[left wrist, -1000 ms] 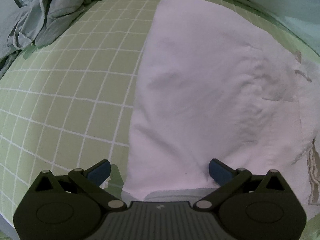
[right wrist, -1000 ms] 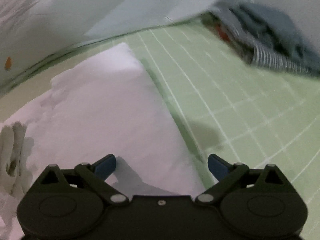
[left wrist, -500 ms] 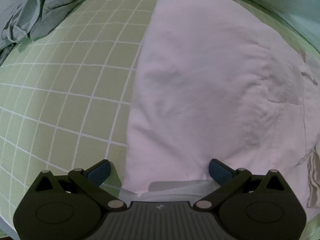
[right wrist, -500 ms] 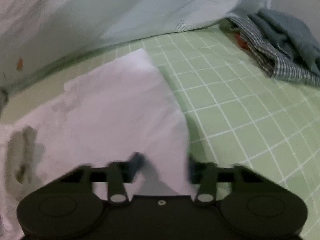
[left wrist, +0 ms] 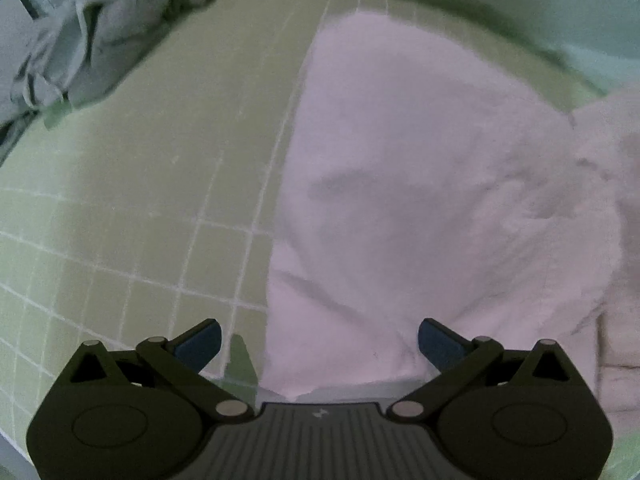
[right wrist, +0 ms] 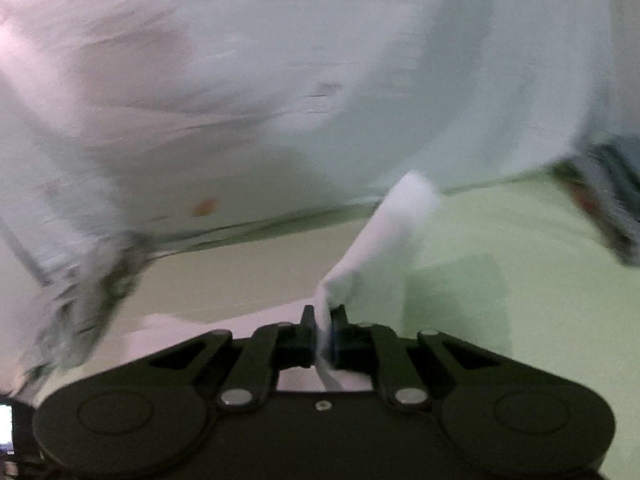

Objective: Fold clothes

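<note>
Pinching a corner of the pale pink, soft cotton garment (right wrist: pixel 380 248), my right hand-held gripper (right wrist: pixel 324 326) has its fingers pressed together on the cloth at the lower middle of the frame. My left hand-held gripper (left wrist: pixel 318 338) is spread wide, straddling the garment's (left wrist: pixel 420 200) near edge without touching it that I can see. The garment lies on the green, white-gridded bed sheet (left wrist: pixel 140 200), its long axis running from the bottom toward the top of the left view. I judge it light, limp and prone to sagging, so corners and hems are the best holds.
</note>
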The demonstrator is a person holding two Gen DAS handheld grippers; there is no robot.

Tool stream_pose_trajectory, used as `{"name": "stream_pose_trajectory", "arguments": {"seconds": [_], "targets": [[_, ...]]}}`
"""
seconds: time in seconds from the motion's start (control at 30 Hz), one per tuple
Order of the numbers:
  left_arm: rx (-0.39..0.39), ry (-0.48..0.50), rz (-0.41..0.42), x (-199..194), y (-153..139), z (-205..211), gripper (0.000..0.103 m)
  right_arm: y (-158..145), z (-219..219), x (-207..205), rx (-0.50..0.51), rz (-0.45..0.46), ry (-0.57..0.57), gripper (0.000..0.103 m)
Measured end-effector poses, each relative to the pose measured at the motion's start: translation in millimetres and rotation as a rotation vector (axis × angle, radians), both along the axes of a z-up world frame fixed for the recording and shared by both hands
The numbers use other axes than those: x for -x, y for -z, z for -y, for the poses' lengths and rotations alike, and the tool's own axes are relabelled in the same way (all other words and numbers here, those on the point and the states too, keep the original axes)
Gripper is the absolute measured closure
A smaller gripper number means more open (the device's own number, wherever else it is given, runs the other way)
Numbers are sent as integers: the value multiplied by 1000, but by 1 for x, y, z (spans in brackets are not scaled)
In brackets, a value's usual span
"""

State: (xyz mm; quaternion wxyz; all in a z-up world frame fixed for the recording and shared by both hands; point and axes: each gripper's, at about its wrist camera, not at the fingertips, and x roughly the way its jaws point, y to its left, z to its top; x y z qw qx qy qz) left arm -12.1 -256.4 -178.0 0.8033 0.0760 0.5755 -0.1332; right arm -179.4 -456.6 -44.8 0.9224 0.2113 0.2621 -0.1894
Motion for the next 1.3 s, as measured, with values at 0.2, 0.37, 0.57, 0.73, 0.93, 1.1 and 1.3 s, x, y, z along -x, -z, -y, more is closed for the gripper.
{"name": "stream_pose_trajectory", "arguments": {"seconds": [0.2, 0.37, 0.57, 0.73, 0.93, 1.1, 1.3], "targets": [[59, -33, 57, 4, -19, -34, 0, 30, -86, -68, -21, -78, -232, 88], [62, -72, 47, 12, -14, -61, 0, 70, -104, -84, -104, -153, -269, 61], [127, -52, 56, 13, -23, -56, 0, 25, -86, -42, -263, 40, -250, 15], [266, -28, 47, 10, -40, -35, 1, 7, -58, 1, -241, 113, -59, 1], [451, 15, -39, -4, -43, 0, 1, 19, -28, 40, -270, 21, 198, 1], [454, 60, -85, -4, -30, 26, 9, 30, -17, 70, -300, -8, 302, 1], [406, 149, -74, 2, -24, 56, 83, 35, -17, 83, -315, -36, 337, 1]]}}
